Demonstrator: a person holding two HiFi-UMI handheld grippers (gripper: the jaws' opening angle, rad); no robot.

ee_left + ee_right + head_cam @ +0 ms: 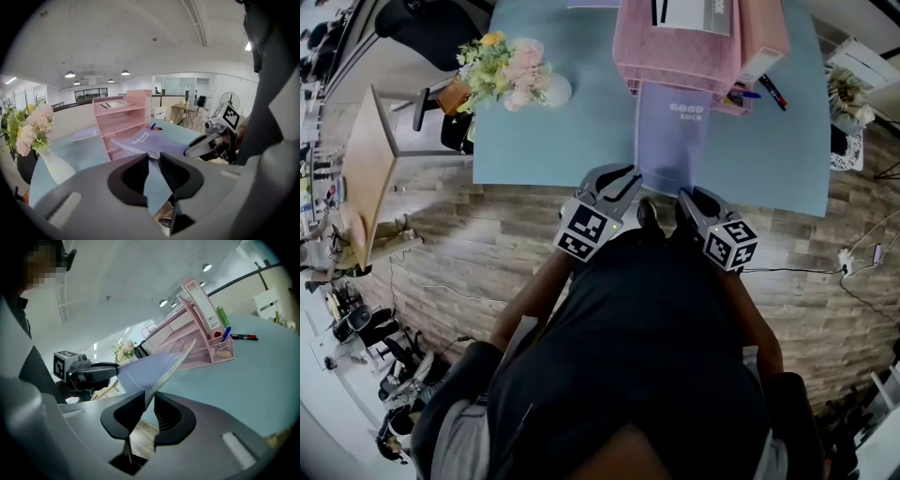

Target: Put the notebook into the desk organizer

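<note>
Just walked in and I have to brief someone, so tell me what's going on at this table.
A person holds a lavender notebook by its near edge, with the left hand-held gripper shut on one corner and the right hand-held gripper shut on the other. The notebook is raised off the blue table and aimed at the pink desk organizer. Its far end is at the lower shelves, and most of it is outside.
</note>
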